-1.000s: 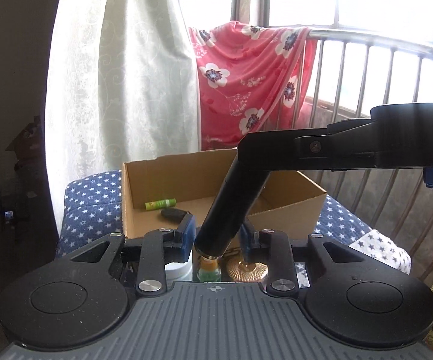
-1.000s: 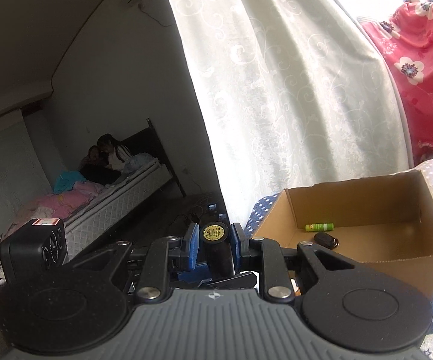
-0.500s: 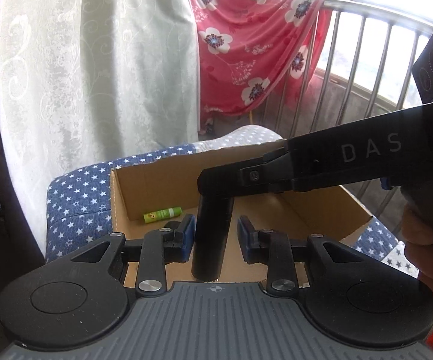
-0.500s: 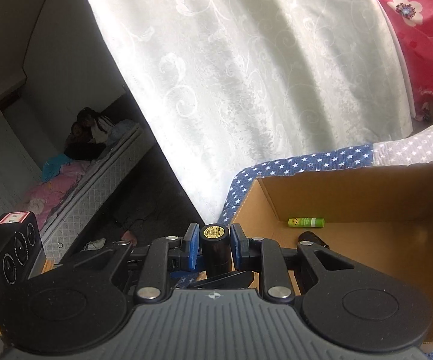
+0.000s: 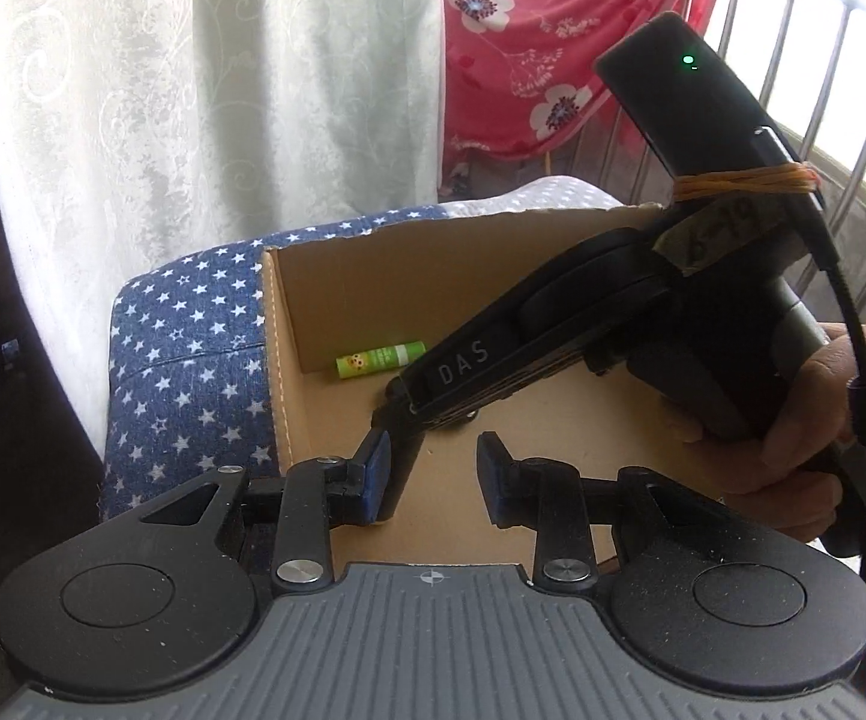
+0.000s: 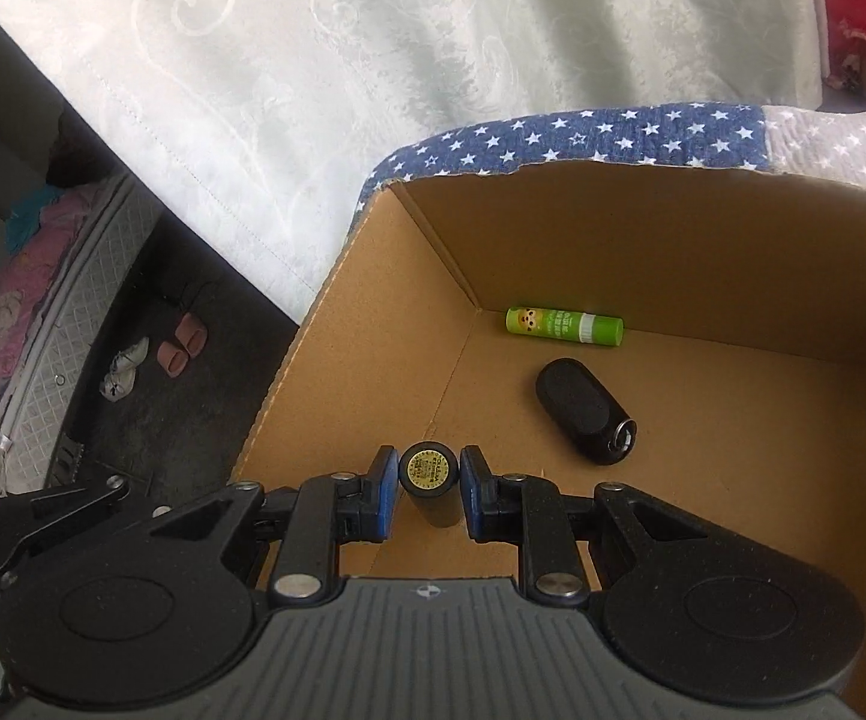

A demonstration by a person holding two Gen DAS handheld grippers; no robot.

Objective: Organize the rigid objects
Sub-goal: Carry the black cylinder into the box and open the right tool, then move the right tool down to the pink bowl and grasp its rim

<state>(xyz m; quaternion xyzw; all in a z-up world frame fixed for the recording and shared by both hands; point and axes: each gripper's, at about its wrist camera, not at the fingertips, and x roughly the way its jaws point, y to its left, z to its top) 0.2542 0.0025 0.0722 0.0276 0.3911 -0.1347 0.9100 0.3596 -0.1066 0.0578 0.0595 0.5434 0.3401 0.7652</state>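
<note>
My right gripper (image 6: 428, 495) is shut on a black tube with a gold end label (image 6: 428, 483) and holds it over the near left part of an open cardboard box (image 6: 372, 276). A green glue stick (image 6: 563, 327) and a black key fob (image 6: 583, 411) lie on the box floor. In the left wrist view my left gripper (image 5: 433, 480) is open and empty above the box (image 5: 288, 360). The right gripper body (image 5: 613, 330) reaches into the box in front of it, and the black tube (image 5: 399, 468) hangs beside the left finger. The glue stick (image 5: 378, 358) shows there too.
The box sits on a blue star-print cushion (image 5: 186, 330). A white curtain (image 5: 222, 90) hangs behind, with a pink flowered cloth (image 5: 541, 30) over a metal railing (image 5: 823, 90). Left of the cushion the floor drops away, with slippers (image 6: 180, 351) and a bed (image 6: 24, 300).
Both grippers have moved forward and tilted down over the box. The right gripper has carried the black tube into the box. The tube now sits off to the left between my left fingers.
</note>
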